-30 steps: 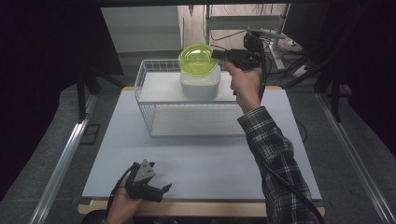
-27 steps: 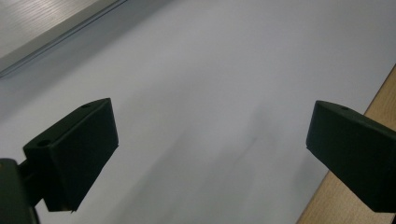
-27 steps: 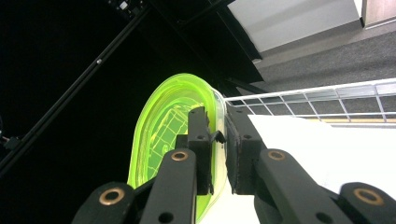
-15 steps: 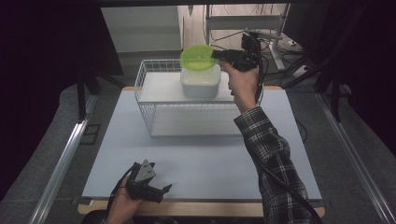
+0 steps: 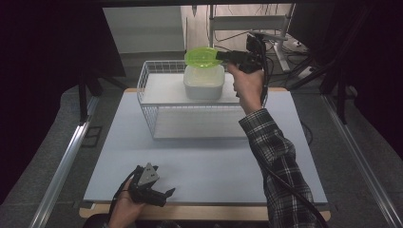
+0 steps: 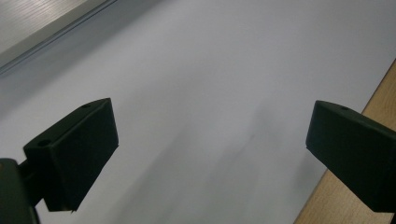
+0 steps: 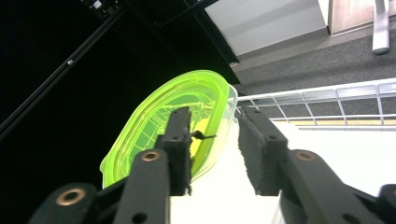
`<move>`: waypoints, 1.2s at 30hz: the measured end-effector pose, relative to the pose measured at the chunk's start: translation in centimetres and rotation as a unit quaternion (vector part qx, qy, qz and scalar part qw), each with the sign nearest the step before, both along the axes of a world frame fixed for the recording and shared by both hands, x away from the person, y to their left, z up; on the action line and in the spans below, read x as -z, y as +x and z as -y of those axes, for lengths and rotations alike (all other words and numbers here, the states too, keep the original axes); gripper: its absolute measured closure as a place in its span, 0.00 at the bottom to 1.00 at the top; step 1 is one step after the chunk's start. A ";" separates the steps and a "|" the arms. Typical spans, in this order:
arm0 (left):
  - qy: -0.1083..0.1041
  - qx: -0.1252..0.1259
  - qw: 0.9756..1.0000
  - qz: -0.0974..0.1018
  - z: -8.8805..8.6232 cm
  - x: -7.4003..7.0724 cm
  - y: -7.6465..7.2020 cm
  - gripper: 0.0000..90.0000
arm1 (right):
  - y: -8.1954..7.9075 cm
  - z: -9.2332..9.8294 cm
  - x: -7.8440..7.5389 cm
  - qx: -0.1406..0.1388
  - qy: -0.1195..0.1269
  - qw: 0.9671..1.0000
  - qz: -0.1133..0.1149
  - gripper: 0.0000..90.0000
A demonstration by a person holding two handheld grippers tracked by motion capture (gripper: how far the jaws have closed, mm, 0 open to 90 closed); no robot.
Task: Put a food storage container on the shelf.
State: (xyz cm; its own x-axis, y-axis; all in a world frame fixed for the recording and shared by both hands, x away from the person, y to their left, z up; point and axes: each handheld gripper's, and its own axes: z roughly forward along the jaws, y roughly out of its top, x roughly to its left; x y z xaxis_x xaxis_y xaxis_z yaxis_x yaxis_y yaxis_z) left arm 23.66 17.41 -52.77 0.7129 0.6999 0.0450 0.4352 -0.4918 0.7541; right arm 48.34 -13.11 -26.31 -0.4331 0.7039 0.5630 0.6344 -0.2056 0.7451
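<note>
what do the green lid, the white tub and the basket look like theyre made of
Green lid: likely thin translucent plastic, glossy; light passes through and moulded ribs show.
White tub: seemingly milky, matte plastic with rounded corners.
Basket: white coated metal wire, judging by its thin grid walls.
</note>
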 end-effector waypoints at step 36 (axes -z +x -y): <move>-0.055 -0.005 0.998 -0.031 -0.3 -0.4 0.1 0.03 | -3.5 1.5 1.3 -0.085 -0.055 0.993 0.057 0.19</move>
